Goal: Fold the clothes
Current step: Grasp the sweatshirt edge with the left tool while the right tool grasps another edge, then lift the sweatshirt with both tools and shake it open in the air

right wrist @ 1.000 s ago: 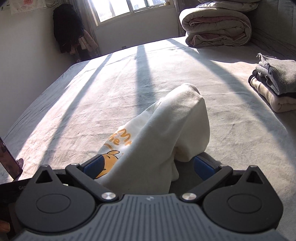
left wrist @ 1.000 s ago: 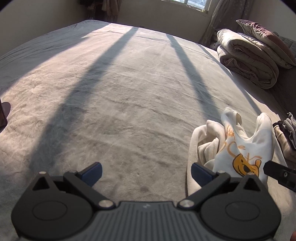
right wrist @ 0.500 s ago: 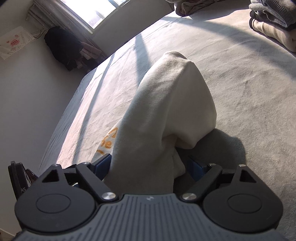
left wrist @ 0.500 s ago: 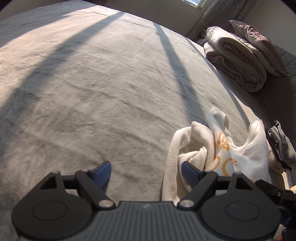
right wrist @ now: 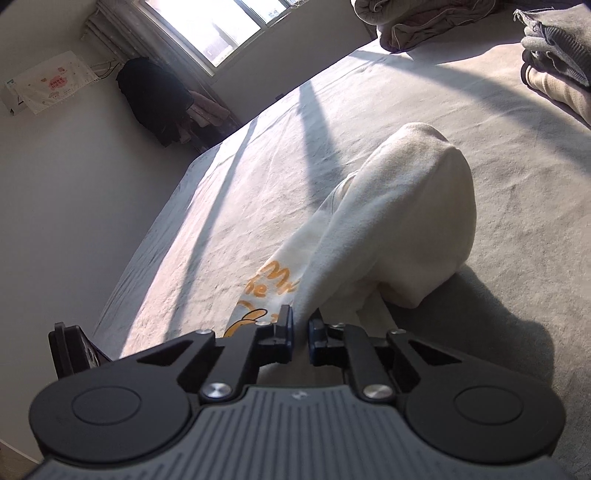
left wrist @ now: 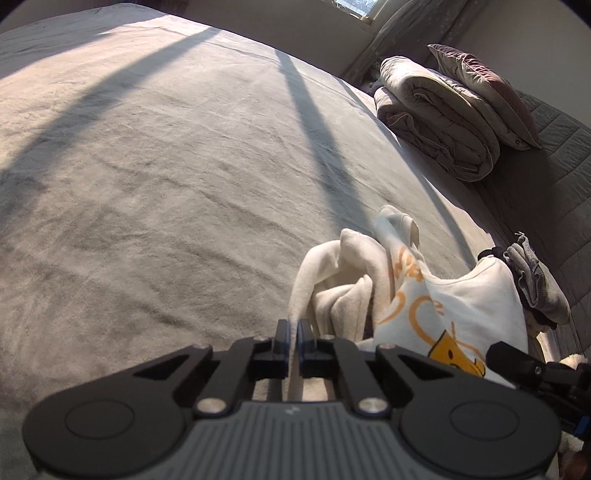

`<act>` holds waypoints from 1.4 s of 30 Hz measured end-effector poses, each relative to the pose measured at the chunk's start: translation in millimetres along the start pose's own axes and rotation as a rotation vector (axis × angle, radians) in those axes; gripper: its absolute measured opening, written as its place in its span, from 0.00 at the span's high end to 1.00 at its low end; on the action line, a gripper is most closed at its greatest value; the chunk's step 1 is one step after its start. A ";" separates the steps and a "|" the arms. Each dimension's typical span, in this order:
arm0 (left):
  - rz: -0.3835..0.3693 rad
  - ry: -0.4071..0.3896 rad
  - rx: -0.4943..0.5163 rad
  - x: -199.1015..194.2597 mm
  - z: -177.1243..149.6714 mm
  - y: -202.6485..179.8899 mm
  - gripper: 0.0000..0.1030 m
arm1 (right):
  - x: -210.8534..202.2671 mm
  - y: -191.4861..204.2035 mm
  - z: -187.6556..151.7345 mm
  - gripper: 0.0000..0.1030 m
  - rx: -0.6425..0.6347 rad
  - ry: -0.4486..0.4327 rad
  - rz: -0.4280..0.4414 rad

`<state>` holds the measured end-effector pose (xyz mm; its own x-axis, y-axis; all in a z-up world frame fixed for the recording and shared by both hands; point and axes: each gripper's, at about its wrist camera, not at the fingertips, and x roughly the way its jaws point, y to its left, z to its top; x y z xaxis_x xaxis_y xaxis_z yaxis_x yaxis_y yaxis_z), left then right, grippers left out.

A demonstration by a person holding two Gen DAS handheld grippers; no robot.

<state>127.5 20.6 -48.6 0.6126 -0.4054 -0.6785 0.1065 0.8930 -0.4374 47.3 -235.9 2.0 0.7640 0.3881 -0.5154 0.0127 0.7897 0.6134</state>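
Observation:
A cream sweatshirt [left wrist: 436, 295] with an orange cartoon print lies bunched on the grey bed [left wrist: 166, 166] at the lower right of the left wrist view. My left gripper [left wrist: 293, 332] is shut on a thin edge of its fabric. In the right wrist view the same sweatshirt [right wrist: 399, 221] rises in a hump ahead of my right gripper [right wrist: 301, 328], which is shut on another fold of it. The right gripper's black body [left wrist: 535, 369] shows at the right edge of the left wrist view.
A rolled quilt [left wrist: 439, 114] and a pillow [left wrist: 487, 88] lie at the far right of the bed. A stack of folded clothes [right wrist: 554, 62] sits to the right of the sweatshirt. A window [right wrist: 218, 26] and dark hanging clothes [right wrist: 155, 99] stand beyond the bed.
Both grippers have gone from open to shut on the sweatshirt's fabric. The left one moved right to the garment's edge; the right one tilted and closed on a fold.

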 end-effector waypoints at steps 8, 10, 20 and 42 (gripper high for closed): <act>-0.004 0.028 -0.013 5.5 -5.3 2.1 0.55 | -24.0 -8.5 4.9 0.91 0.000 -0.052 -0.057; 0.008 0.019 0.003 5.8 -7.8 -0.1 0.61 | -30.6 -14.3 5.8 0.91 0.008 -0.062 -0.072; 0.127 -0.114 0.056 -16.8 -3.9 -11.0 0.97 | -48.1 -29.0 11.3 0.91 0.033 -0.107 -0.127; 0.447 -0.369 0.034 -96.1 49.6 41.3 0.97 | -32.6 -11.5 1.6 0.91 -0.041 -0.013 -0.048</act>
<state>111.8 106.2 27.8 0.8358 0.1022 -0.5394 -0.2040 0.9700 -0.1324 23.3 -258.4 12.7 0.7714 0.3437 -0.5356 0.0228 0.8261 0.5631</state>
